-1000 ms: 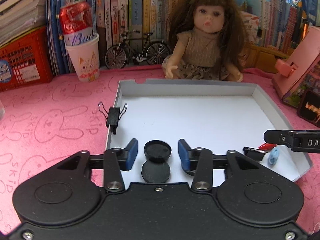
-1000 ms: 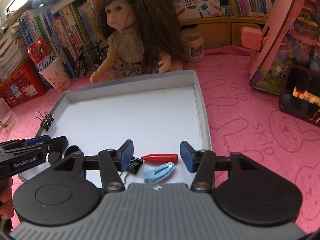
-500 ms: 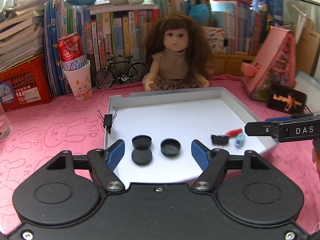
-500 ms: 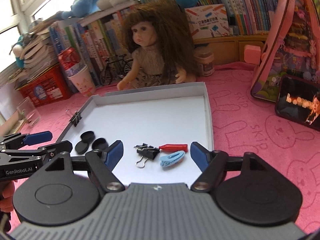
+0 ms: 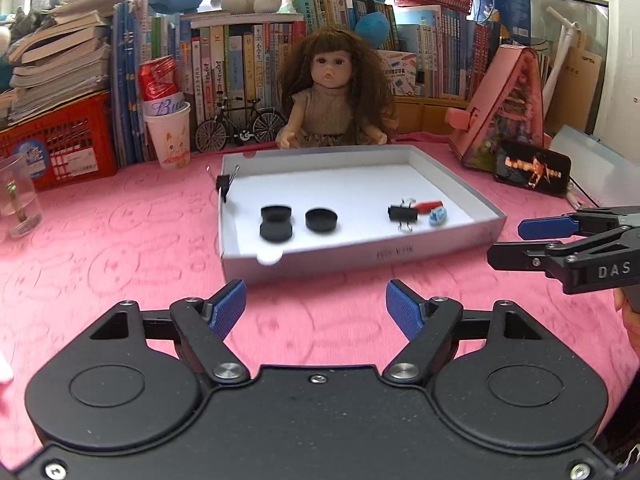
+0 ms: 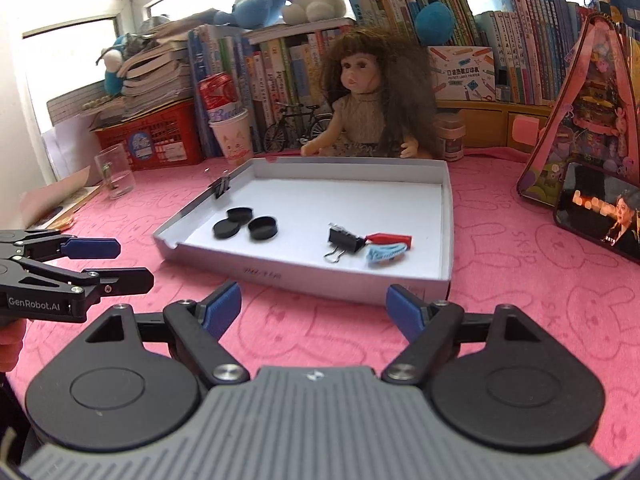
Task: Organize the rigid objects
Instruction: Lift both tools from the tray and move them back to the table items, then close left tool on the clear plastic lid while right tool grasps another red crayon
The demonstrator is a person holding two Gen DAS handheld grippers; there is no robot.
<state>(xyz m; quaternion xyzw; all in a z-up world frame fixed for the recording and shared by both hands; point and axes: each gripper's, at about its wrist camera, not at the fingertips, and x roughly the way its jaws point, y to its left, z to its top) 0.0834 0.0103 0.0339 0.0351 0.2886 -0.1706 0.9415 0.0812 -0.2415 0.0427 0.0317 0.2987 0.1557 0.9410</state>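
Observation:
A shallow white tray [image 5: 360, 254] [image 6: 304, 274] lies on the pink cloth. In it are three black round caps [image 5: 276, 222] [image 6: 245, 222], a black binder clip [image 5: 402, 214] [image 6: 344, 240], a red clip [image 5: 430, 204] [image 6: 390, 237] and a blue hair clip [image 5: 437, 216] [image 6: 384, 254]. Another binder clip [image 5: 224, 182] [image 6: 220, 188] is clamped on the tray's left wall. My left gripper [image 5: 316, 312] is open and empty, in front of the tray. My right gripper [image 6: 314, 308] is open and empty, also in front of the tray.
A doll [image 5: 334, 96] sits behind the tray, before a bookshelf. A paper cup with a red can [image 5: 166, 128], a toy bicycle [image 5: 240, 128], a red crate [image 5: 60, 144] and a glass [image 5: 16, 196] stand at left. A pink toy house [image 5: 508, 112] and a phone [image 5: 532, 166] are at right.
Both grippers have pulled back from over the tray to in front of it and opened wider. A third black cap now lies in the tray beside the other two.

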